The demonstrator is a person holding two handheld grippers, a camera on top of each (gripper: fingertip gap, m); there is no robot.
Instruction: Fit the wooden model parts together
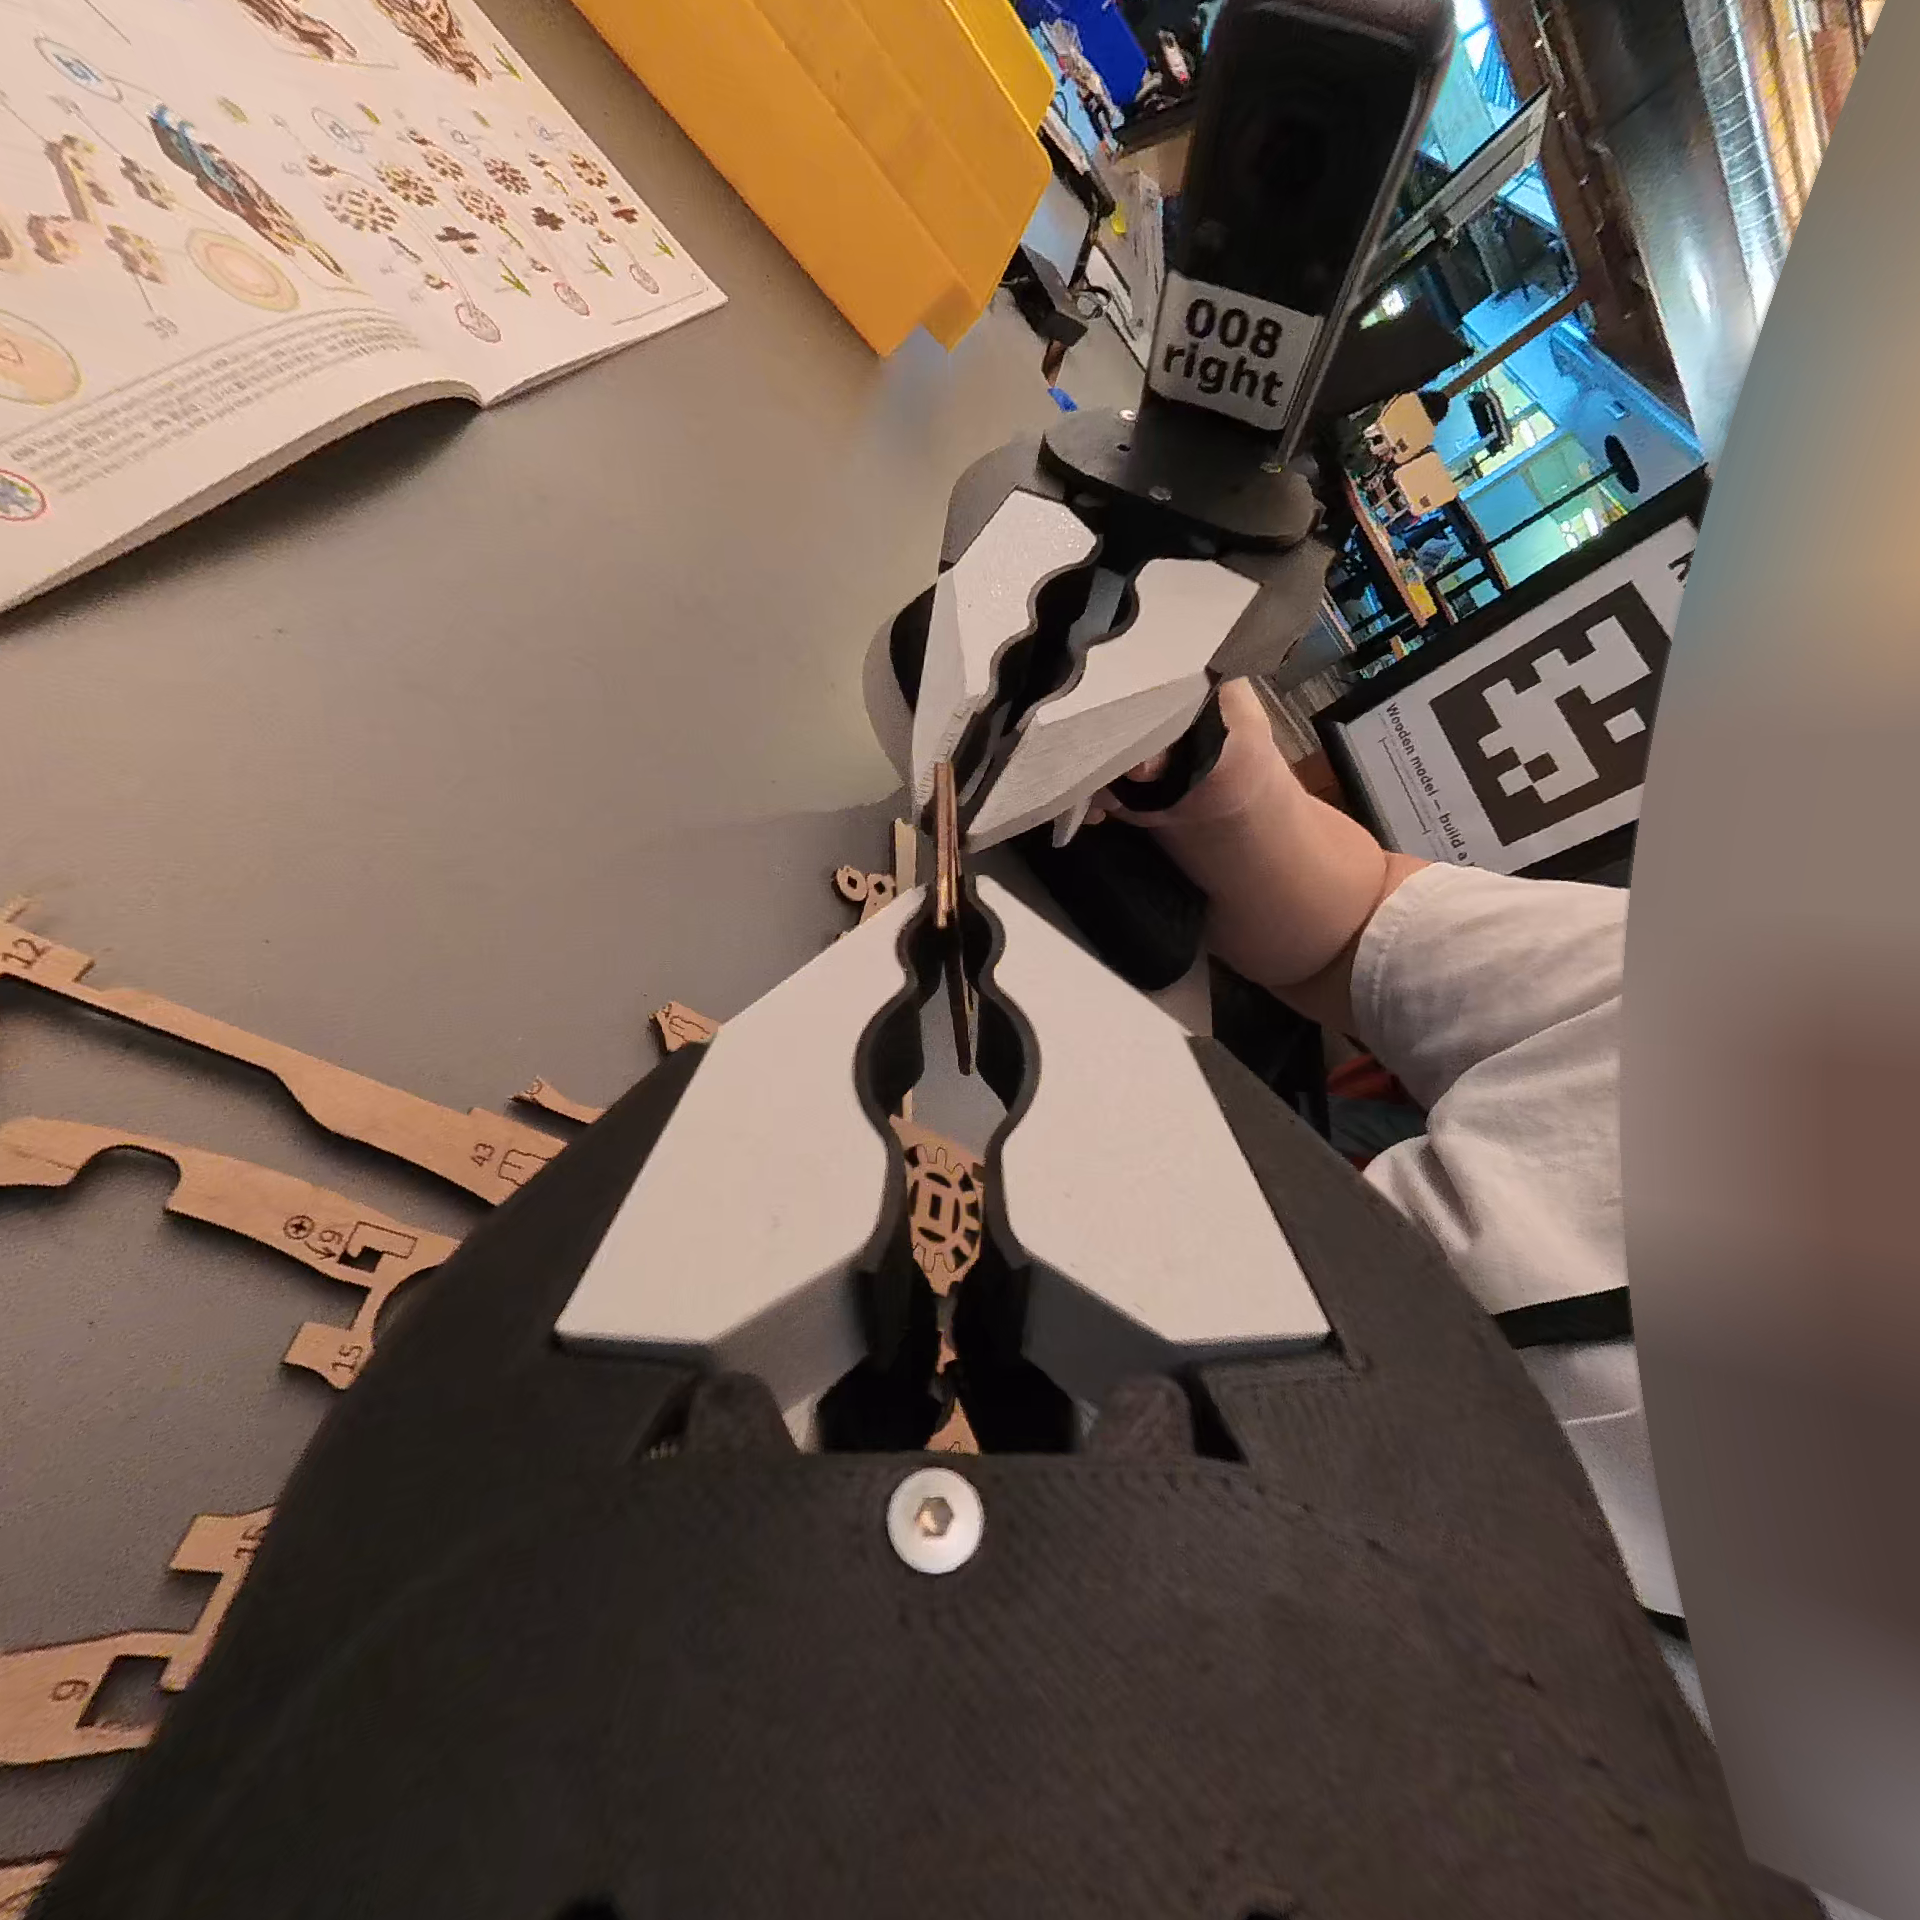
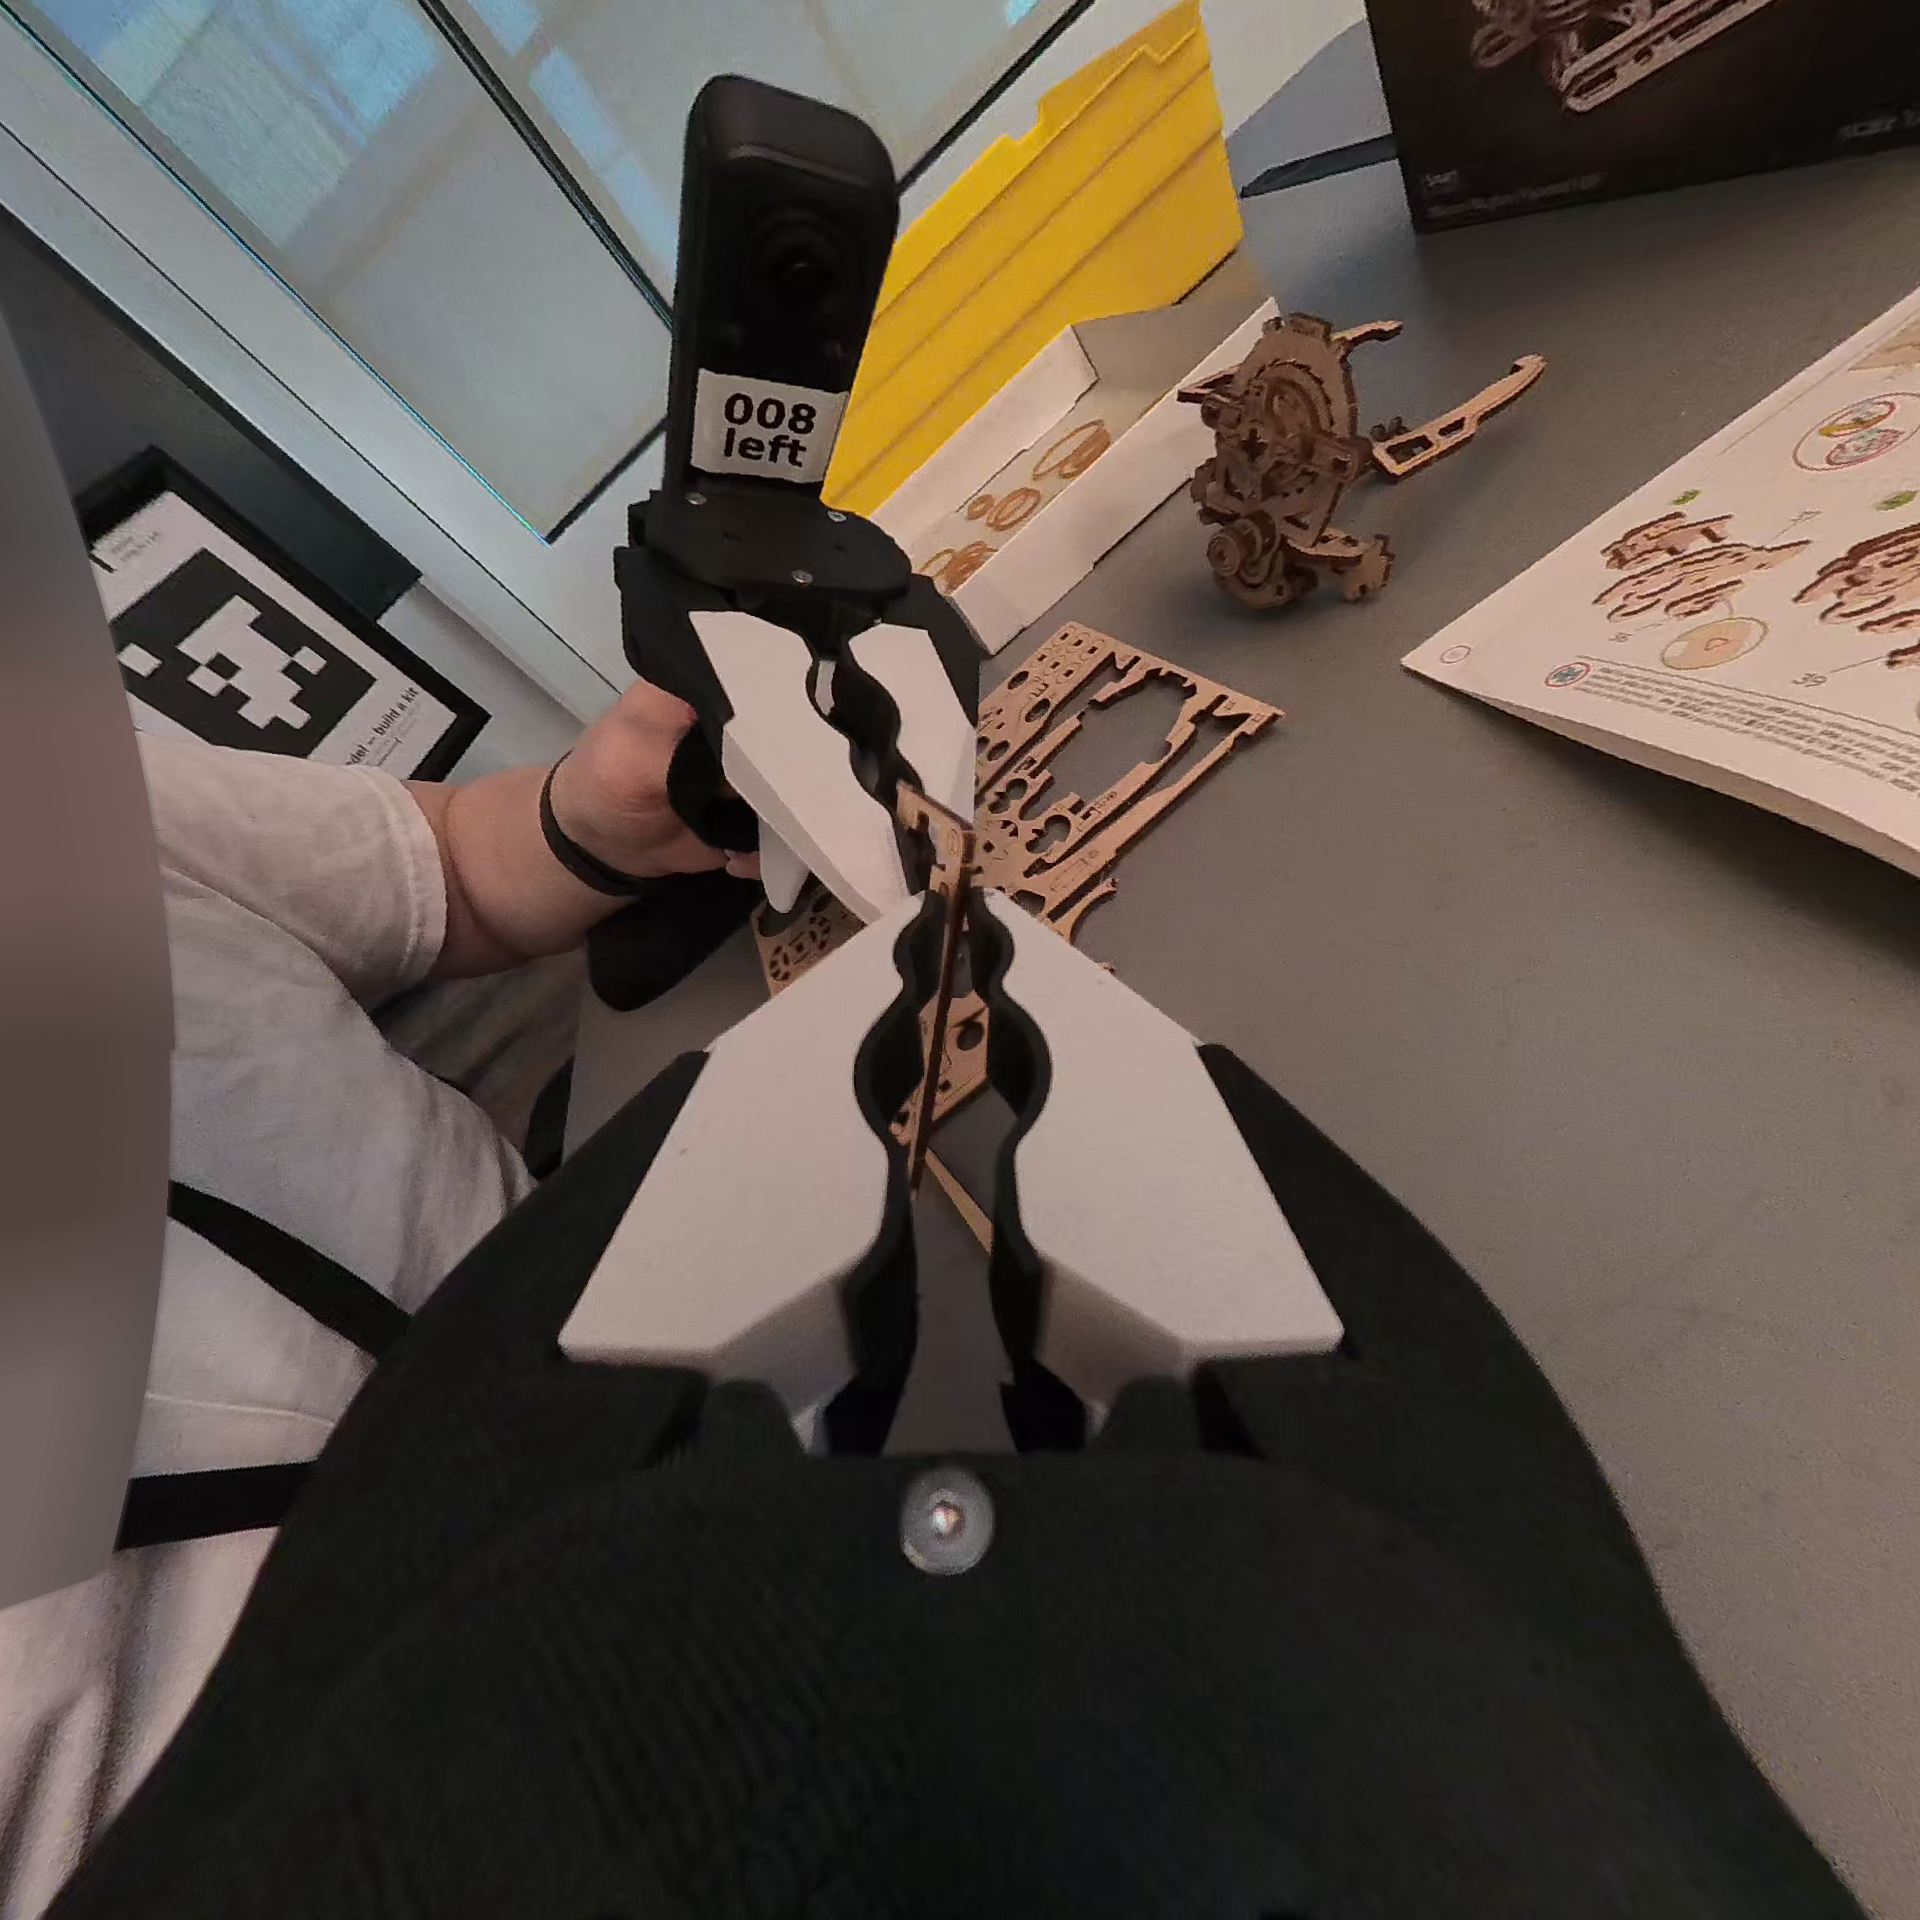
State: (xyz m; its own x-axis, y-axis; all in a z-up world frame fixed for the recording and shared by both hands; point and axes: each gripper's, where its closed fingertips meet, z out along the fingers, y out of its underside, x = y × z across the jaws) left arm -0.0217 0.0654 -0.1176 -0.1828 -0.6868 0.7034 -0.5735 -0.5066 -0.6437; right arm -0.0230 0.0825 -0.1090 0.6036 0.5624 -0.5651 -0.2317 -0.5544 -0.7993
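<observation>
A: Left gripper (image 1: 948, 914) and right gripper (image 2: 940, 914) both pinch thin wooden parts (image 1: 943, 862), tip to tip at 12 o'clock.
B: Risk: misaligned edges (tab hidden) could snap or slip.

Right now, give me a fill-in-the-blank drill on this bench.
1. The bin beside the booklet is ___.
2. The left tongs and right tongs each grip a thin ___ part.
3. The half-built model stands on the ___ table.
Missing words: yellow; wooden; grey.
</observation>
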